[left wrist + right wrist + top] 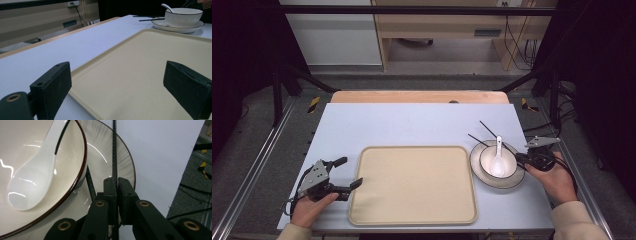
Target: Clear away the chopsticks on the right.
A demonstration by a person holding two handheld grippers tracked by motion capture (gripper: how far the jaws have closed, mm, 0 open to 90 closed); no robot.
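Note:
A cream tray (412, 185) lies at the table's front centre. My left gripper (351, 172) is open at the tray's left edge; in the left gripper view its jaws (117, 87) straddle the tray's corner (150, 70) with nothing between them. To the right, a white bowl (507, 156) holding a white spoon (498, 162) stands on a plate (482, 176). My right gripper (117, 187) is shut on a black chopstick (114, 152) over the plate's rim (110, 162). A second chopstick (90, 183) runs under the bowl's edge (25, 135).
The chopsticks' far ends (487, 129) stick out past the plate toward the back of the table. The light table (412, 125) ends in a wooden strip (417, 96) at the back. Black frame posts and cables stand beyond the right edge.

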